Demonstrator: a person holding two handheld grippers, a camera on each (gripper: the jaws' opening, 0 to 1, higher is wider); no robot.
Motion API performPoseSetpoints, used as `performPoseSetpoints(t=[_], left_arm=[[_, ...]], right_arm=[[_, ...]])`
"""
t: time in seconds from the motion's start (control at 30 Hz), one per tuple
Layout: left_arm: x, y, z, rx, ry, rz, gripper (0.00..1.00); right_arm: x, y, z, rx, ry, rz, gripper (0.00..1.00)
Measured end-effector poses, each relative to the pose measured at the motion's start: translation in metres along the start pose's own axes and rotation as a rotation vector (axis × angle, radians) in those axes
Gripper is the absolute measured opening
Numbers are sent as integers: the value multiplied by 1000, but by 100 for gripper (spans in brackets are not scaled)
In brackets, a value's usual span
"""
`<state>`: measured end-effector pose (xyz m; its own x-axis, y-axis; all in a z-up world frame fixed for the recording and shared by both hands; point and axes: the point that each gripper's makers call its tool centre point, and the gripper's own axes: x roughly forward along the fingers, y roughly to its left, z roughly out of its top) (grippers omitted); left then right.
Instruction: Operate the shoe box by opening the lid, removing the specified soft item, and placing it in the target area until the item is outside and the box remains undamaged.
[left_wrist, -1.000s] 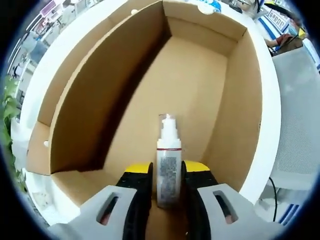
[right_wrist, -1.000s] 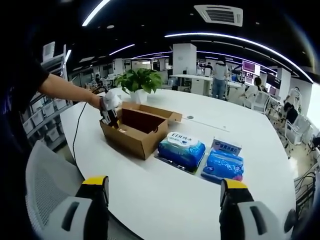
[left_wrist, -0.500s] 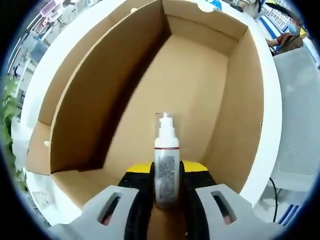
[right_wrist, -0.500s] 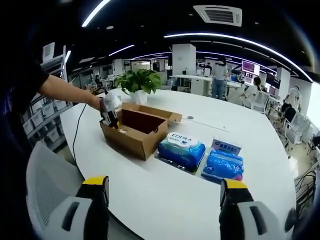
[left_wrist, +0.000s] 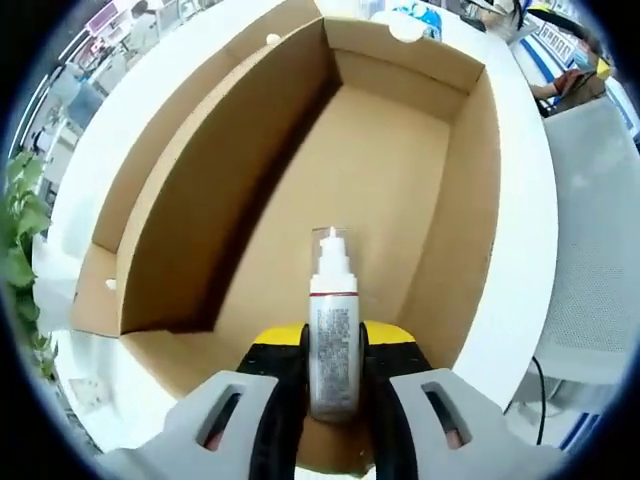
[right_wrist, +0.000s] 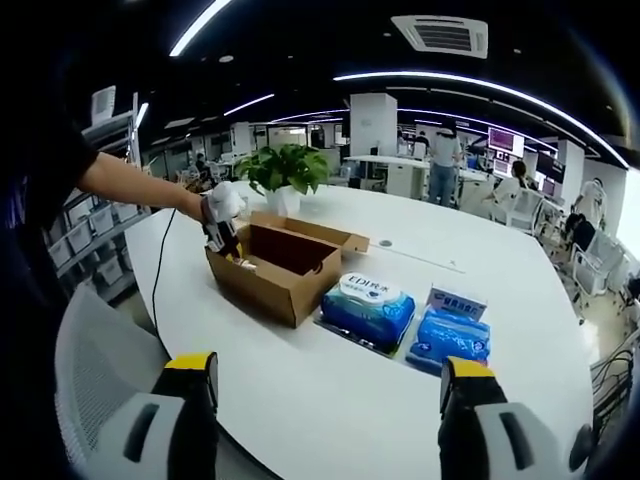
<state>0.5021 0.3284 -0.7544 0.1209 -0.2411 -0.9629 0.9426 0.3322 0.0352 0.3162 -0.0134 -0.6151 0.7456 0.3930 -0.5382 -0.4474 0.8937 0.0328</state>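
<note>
An open brown cardboard box (left_wrist: 390, 150) lies below my left gripper (left_wrist: 334, 345), its lid folded back. The left gripper is shut on a white pump bottle (left_wrist: 334, 300) with a clear cap and a red band, held upright over the near end of the box floor. In the right gripper view the same box (right_wrist: 280, 268) sits on the white table (right_wrist: 330, 400), with a person's arm holding the left gripper (right_wrist: 222, 240) at its left end. My right gripper (right_wrist: 328, 372) hangs open and wide above the table's near side, far from the box and holding nothing.
Two blue wipe packs (right_wrist: 368, 305) (right_wrist: 450, 338) lie on the table right of the box. A potted plant (right_wrist: 285, 170) stands behind it. A grey mesh chair (right_wrist: 85, 350) is at the near left. Office desks and people are far behind.
The left jaws closed tighter on the bottle, and the left gripper view has drawn back from the box, so the box looks smaller. The right gripper has barely moved.
</note>
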Motion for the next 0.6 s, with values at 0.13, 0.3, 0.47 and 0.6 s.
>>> performPoseSetpoints(t=[0.13,0.3,0.47,0.6], left_arm=[[-6,3,4,13,-22,23,18],[-16,8,14,9,-70,57,18],[-25,3,20,15,-90,60,18],[-31,1,23,19,-104,64,18]], right_arm=[[0,3,2,-10,-5,10,92],[0,6,6,-24,-13,16,92],[0,7,10,-33,-24,21,91],[-1,9,13,-42,-31,26,91]])
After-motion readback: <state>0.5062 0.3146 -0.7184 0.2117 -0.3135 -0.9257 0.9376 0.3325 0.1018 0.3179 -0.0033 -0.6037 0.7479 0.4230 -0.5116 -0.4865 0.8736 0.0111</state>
